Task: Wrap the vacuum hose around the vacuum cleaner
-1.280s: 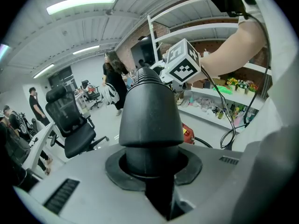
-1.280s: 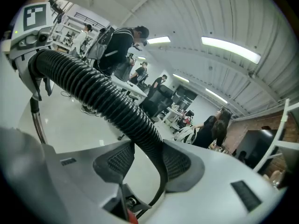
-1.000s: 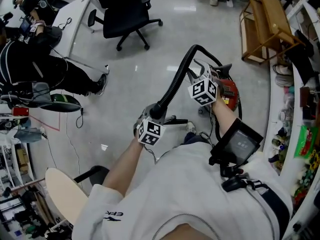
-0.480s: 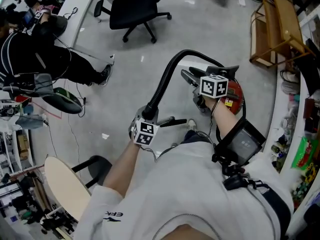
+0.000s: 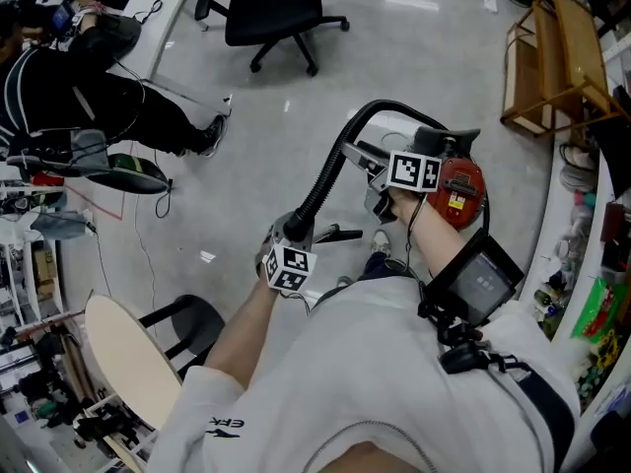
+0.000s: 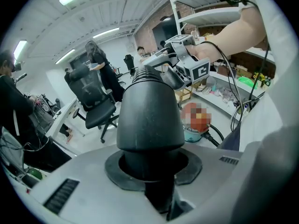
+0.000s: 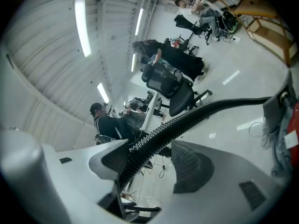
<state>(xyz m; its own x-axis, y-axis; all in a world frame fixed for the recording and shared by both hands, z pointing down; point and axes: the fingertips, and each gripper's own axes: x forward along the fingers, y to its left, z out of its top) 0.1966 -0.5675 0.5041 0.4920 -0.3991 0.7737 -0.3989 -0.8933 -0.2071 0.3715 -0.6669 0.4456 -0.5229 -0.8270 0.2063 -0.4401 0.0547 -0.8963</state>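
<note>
The black ribbed vacuum hose (image 5: pixel 325 180) arches from the red vacuum cleaner (image 5: pixel 458 190) on the floor down to my left gripper (image 5: pixel 286 246). That gripper (image 6: pixel 152 169) is shut on the hose's smooth black end cuff (image 6: pixel 148 111), which stands up between its jaws. My right gripper (image 5: pixel 367 164) is beside the vacuum at the top of the arch. In the right gripper view the hose (image 7: pixel 187 120) runs between the jaws of my right gripper (image 7: pixel 149 167). They have just been opening; the hose lies along one pad and the other stands clear.
A black office chair (image 5: pixel 271 3) and a white desk with a seated person (image 5: pixel 79 87) are at the far left. A wooden rack (image 5: pixel 552 57) and a cluttered counter (image 5: pixel 582 264) line the right. A beige round seat (image 5: pixel 123 363) is near my left.
My right gripper has rolled over beside the vacuum and its jaws have spread off the hose. The left gripper has shifted a little lower with the hose end in it.
</note>
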